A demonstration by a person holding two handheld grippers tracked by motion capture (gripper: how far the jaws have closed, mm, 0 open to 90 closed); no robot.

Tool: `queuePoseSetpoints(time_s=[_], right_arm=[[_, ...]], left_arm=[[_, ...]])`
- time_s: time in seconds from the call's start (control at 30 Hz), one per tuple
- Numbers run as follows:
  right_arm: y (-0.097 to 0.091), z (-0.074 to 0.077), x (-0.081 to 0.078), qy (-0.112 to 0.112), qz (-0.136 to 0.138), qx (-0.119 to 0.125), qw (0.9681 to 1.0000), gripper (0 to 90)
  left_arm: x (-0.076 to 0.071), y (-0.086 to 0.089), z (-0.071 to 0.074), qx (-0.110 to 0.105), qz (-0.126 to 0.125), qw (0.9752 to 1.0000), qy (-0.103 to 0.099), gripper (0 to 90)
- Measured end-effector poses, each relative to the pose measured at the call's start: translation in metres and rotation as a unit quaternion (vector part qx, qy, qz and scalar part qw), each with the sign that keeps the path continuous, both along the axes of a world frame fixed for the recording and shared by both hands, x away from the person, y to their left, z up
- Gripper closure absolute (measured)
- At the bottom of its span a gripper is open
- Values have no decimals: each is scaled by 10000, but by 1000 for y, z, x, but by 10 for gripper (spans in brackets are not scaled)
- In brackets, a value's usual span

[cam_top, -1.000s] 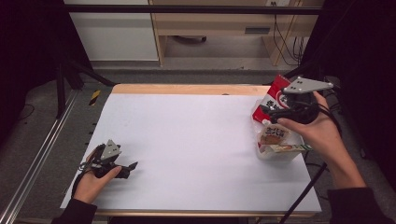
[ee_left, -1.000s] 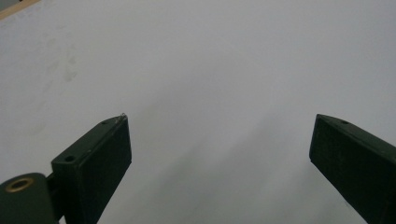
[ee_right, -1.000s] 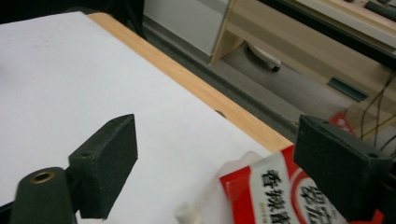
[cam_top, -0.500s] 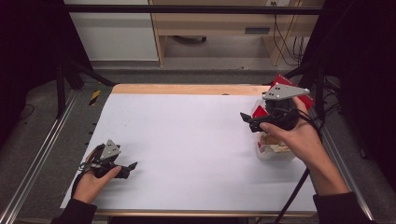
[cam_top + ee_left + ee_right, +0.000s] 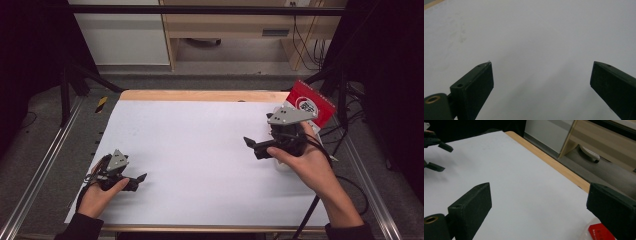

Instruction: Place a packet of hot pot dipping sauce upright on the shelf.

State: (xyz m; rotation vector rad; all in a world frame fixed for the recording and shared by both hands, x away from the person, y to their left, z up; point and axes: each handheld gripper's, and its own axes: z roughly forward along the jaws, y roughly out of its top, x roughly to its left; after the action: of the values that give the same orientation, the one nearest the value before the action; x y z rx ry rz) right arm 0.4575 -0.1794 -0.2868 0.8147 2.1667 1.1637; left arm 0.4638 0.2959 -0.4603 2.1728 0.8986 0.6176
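Over on the left, the left gripper rests low on the white table, jaws spread wide with nothing between them, parked out of the way. To the right, the right gripper hangs just above the table; its jaws have just been opening and stand empty. Behind it, at the table's right edge, sits the red packet, probably just released there, though the hand hides much.

Red packet at table's 3 o'clock: lower part hidden behind right gripper; print illegible. Right gripper view crops it at bottom edge.
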Motion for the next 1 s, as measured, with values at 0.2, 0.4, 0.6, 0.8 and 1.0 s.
queuePoseSetpoints(time_s=[0.2, 0.4, 0.6, 0.8, 1.0], right_arm=[[10, -16, -9, 92, 43, -6, 9999, 67], [23, -33, -14, 70, -1, -71, 9999, 66], [35, -49, -18, 193, 71, -96, 9997, 65], [43, -65, -22, 310, 85, -143, 9994, 62], [47, -83, -26, 438, 31, -109, 9990, 72]], left_arm=[[0, 0, 0, 2, -2, 10000, -10, 47], [0, 0, 0, 5, -16, 10000, 8, 47], [0, 0, 0, 1, -13, 10000, 5, 47], [0, 1, 1, -6, -4, 10000, -3, 47], [0, 1, 1, -4, -5, 10000, 1, 47]])
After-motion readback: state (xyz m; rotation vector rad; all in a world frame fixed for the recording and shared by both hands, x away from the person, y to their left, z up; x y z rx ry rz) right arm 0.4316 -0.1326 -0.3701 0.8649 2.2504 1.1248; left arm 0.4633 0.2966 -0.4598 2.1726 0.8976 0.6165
